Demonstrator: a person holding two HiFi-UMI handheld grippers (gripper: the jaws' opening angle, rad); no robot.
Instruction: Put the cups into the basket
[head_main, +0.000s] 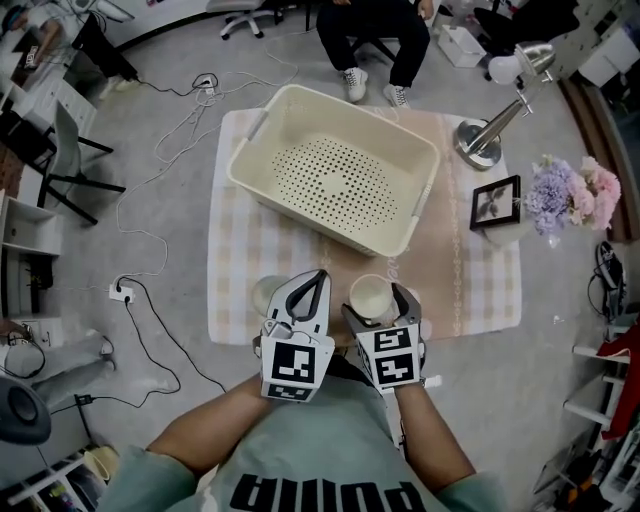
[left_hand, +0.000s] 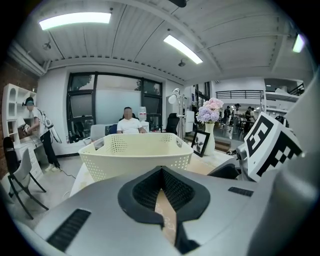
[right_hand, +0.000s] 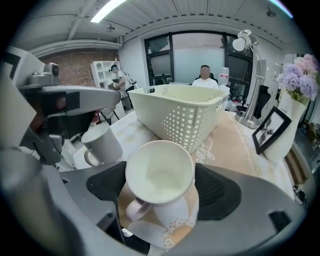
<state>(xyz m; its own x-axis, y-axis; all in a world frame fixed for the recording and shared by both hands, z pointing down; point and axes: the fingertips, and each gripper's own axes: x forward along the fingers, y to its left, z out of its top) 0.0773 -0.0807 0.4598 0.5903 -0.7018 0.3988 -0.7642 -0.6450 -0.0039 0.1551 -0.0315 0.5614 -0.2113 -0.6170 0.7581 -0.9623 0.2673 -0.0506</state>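
Note:
A cream perforated basket (head_main: 335, 170) stands empty at the far middle of the checked tablecloth (head_main: 235, 265). Near the front edge, a white mug (head_main: 370, 297) stands upright between the jaws of my right gripper (head_main: 373, 299), which is open around it. In the right gripper view the mug (right_hand: 160, 172) has its handle toward the lower left, and neither pad presses on it. A second white mug (head_main: 267, 295) stands just left of my left gripper (head_main: 320, 276), partly hidden by it. That gripper's jaws meet at the tips with nothing between them.
A desk lamp (head_main: 485, 135), a photo frame (head_main: 495, 203) and a vase of flowers (head_main: 570, 195) stand at the table's right. A person sits beyond the far edge (head_main: 375, 40). Cables (head_main: 150, 300) trail on the floor at the left.

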